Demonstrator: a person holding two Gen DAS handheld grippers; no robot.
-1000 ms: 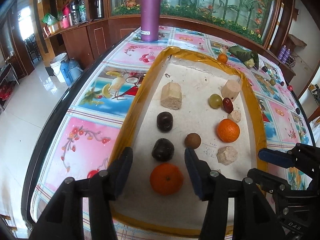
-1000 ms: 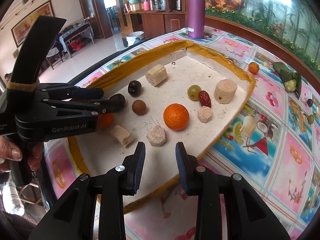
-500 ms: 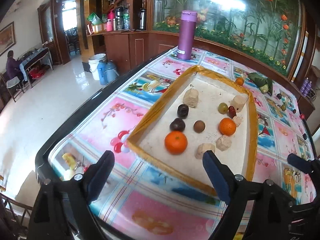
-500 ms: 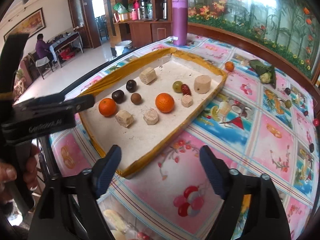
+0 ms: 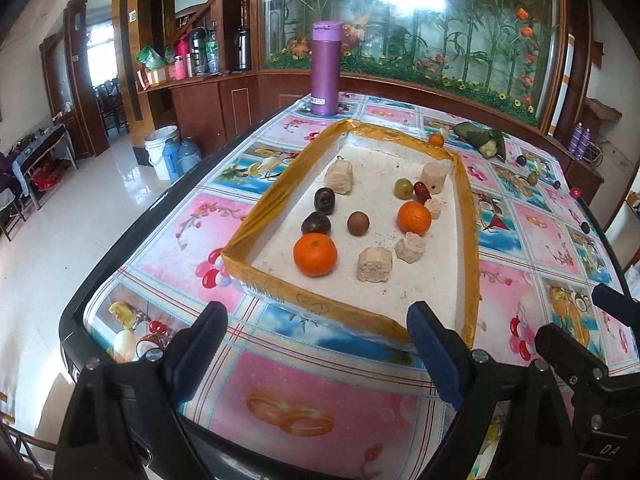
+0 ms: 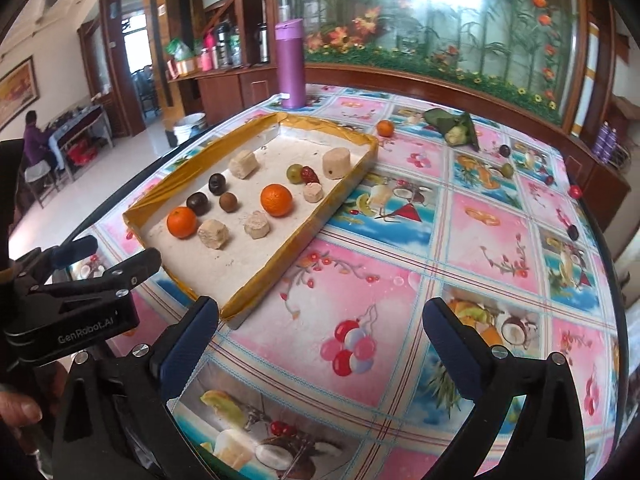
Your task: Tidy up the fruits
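Note:
A white tray with a yellow taped rim (image 5: 276, 188) (image 6: 280, 248) lies on the fruit-print tablecloth. In it are two oranges (image 5: 315, 254) (image 5: 414, 218), two dark plums (image 5: 316, 223), a brown longan (image 5: 358, 223), a green grape (image 5: 403, 188), a red date (image 5: 421, 192) and several beige blocks (image 5: 374, 264). My left gripper (image 5: 316, 350) is open and empty, held back from the tray's near edge. My right gripper (image 6: 320, 344) is open and empty over the cloth, right of the tray's near corner.
A purple flask (image 5: 326, 74) stands beyond the tray. A small orange (image 6: 385, 128), a leaf bundle (image 6: 454, 128) and several small loose fruits (image 6: 505, 150) lie on the cloth at the far right. The table's dark edge (image 5: 132, 236) runs along the left.
Both grippers pulled back and up from the tray and opened wider. An orange the left gripper was around now lies free in the tray.

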